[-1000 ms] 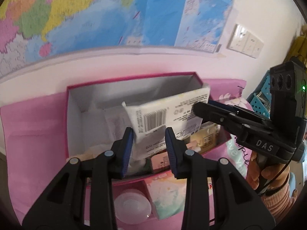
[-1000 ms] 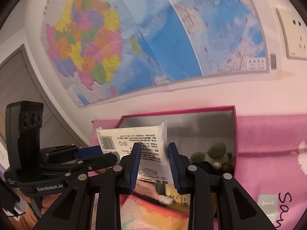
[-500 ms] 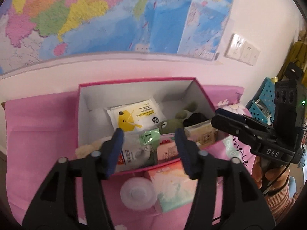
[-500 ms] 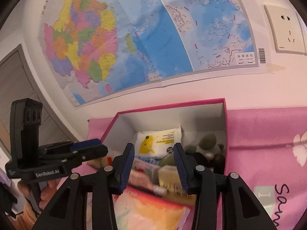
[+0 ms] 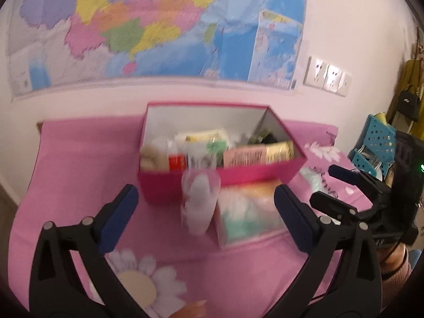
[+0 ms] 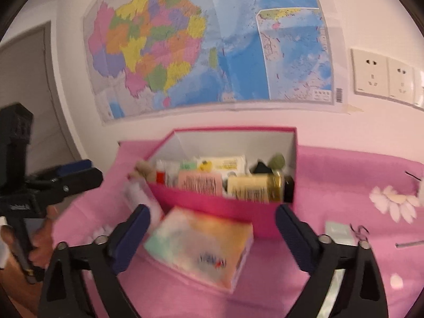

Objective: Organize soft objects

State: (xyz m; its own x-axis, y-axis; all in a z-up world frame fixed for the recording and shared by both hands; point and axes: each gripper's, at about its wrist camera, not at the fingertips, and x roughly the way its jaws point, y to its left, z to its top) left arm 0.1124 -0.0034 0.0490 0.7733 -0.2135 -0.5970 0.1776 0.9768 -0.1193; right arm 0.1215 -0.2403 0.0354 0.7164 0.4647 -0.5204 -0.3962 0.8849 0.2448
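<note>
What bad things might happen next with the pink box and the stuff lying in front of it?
The clear plastic container stands right beside the tissue pack; reaching for the pack with the open right gripper might knock the container over. The pink box already looks crowded, with the packets along its front wall sticking up above it, so pushing the pack in may tip something out. The left gripper is open close by, so the two might bump.

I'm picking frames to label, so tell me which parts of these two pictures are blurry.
Left wrist view: heavy motion blur on the clear container and tissue pack; left gripper sharp. Right wrist view: tissue pack smeared, map fairly crisp.
</note>
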